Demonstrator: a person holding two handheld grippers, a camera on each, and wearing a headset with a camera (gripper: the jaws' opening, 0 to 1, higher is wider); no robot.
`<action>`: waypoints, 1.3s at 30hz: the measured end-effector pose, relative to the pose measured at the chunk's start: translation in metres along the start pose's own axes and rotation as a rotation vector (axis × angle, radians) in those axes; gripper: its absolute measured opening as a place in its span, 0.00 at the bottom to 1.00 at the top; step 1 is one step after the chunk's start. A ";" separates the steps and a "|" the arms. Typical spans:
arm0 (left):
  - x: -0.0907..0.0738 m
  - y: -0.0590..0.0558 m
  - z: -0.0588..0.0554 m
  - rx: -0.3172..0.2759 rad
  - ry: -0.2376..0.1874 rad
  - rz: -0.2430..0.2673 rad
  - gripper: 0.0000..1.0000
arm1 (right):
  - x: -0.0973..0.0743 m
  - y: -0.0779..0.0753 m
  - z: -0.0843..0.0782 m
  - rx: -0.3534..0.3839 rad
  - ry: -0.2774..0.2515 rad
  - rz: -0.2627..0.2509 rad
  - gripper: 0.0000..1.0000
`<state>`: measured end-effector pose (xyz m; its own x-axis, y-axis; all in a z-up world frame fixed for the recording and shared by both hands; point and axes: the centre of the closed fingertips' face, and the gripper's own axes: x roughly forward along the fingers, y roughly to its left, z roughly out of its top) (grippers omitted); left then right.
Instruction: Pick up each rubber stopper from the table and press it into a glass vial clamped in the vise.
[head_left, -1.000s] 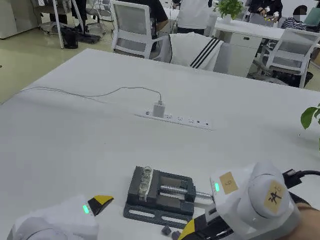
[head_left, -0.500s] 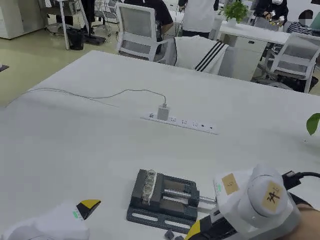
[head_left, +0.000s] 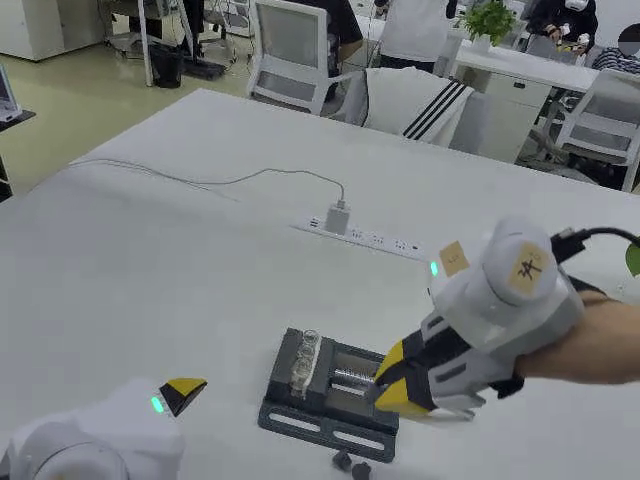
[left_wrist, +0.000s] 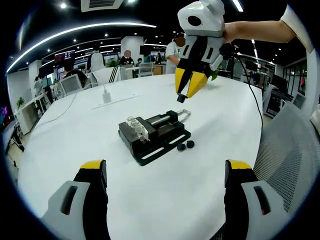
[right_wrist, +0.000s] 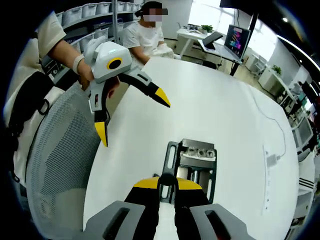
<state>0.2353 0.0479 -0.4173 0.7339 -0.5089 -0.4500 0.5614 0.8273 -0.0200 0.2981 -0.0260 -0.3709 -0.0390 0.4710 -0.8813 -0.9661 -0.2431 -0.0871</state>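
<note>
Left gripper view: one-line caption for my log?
Open left tongs frame the vise holding glass vials, two rubber stoppers beside it, shut right tongs above.

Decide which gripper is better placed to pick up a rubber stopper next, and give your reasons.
Right, probably: the right gripper hovers over the vise, near the stoppers; the left gripper is open but farther off.

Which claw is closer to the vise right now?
Right. The right claw hangs above the vise at its screw end; the left claw is wide open, farther back.

right gripper (head_left: 378, 388) lifted, now over vise (head_left: 303, 416)
</note>
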 end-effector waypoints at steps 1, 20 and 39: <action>0.000 0.000 -0.001 0.002 0.002 -0.002 0.98 | -0.001 -0.005 0.001 -0.011 0.011 0.001 0.05; 0.005 0.002 -0.006 0.000 0.019 -0.024 0.95 | 0.007 -0.063 0.014 -0.103 0.148 0.090 0.05; 0.007 0.009 -0.014 -0.029 0.035 -0.018 0.93 | 0.055 -0.084 0.020 -0.142 0.253 0.164 0.05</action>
<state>0.2400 0.0554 -0.4333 0.7094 -0.5159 -0.4803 0.5628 0.8248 -0.0546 0.3724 0.0370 -0.4024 -0.1093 0.1948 -0.9747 -0.9063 -0.4222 0.0172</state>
